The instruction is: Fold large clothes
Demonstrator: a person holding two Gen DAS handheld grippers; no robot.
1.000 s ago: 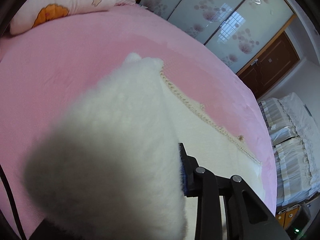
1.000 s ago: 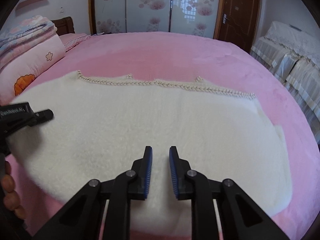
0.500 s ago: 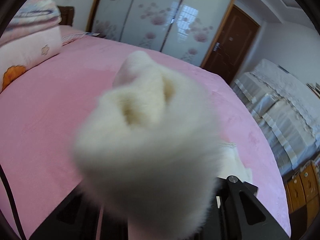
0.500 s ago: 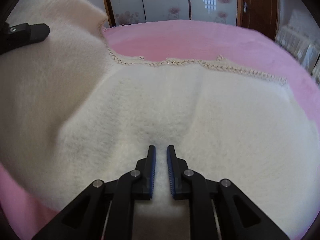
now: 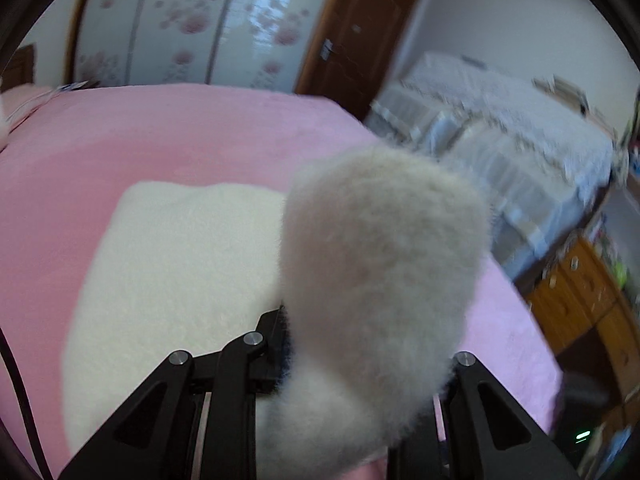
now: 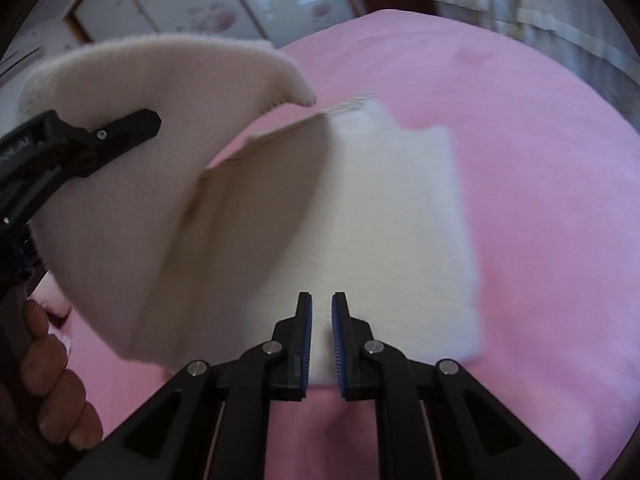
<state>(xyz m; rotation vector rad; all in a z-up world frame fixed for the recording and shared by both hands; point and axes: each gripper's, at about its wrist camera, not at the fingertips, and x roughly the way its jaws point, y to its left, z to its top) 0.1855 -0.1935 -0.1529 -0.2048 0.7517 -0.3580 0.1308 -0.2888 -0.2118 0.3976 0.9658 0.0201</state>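
The cream fleece garment (image 6: 384, 240) lies on the pink bed cover (image 6: 540, 200), its flat part near the bed's front edge, with its right side ending in a straight edge. One end of it is lifted clear of the bed and hangs as a thick, fuzzy fold (image 5: 380, 272) from your left gripper (image 5: 360, 344), whose jaws have just been closing and now pinch that pile between them. From the right wrist view the raised flap (image 6: 140, 140) stands left of the flat part, showing a smoother, tan underside along the crease. Your right gripper (image 6: 321, 340) hovers over the garment's near edge with its blue pads almost together, a narrow slit between them; nothing is gripped. Your left hand (image 6: 52, 384) wraps the handle at the frame's lower left. Open pink cover stretches right and beyond the garment. Past the bed's far edge stand floral sliding doors (image 5: 192, 24) and a brown door (image 5: 356, 36).
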